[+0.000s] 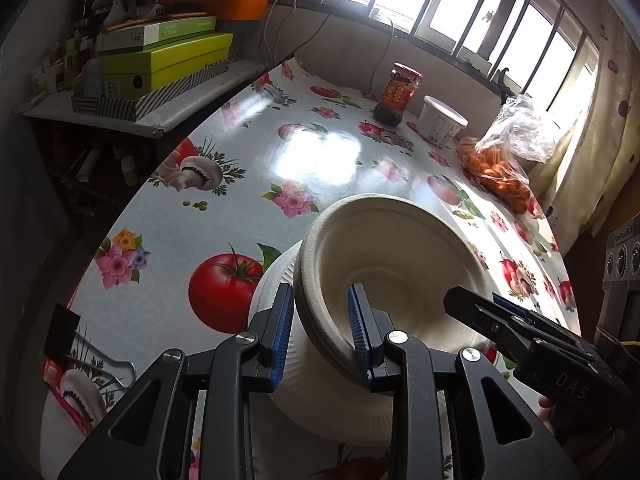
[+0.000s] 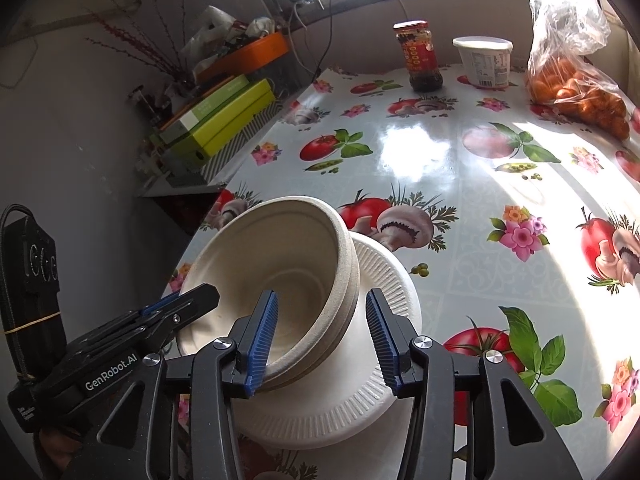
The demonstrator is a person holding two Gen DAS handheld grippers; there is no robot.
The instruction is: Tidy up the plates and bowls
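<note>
A stack of nested beige paper bowls (image 1: 396, 264) (image 2: 280, 256) sits on a white ribbed paper plate (image 1: 276, 276) (image 2: 384, 276) on the table. My left gripper (image 1: 320, 332) straddles the left rim of the bowls, one blue pad inside, one outside, with a gap to the rim. My right gripper (image 2: 322, 340) straddles the right rim the same way, jaws wide apart. Each gripper shows in the other's view: the right gripper (image 1: 520, 328) and the left gripper (image 2: 168, 312).
The table (image 1: 224, 216) (image 2: 460, 208) has a glossy cloth printed with tomatoes, mushrooms and flowers. At the back stand a red-lidded jar (image 1: 396, 94) (image 2: 420, 56), a white tub (image 1: 442, 120) (image 2: 484, 60) and a bag of oranges (image 1: 496, 168) (image 2: 576, 88). A side shelf holds green boxes (image 1: 160, 60) (image 2: 224, 120).
</note>
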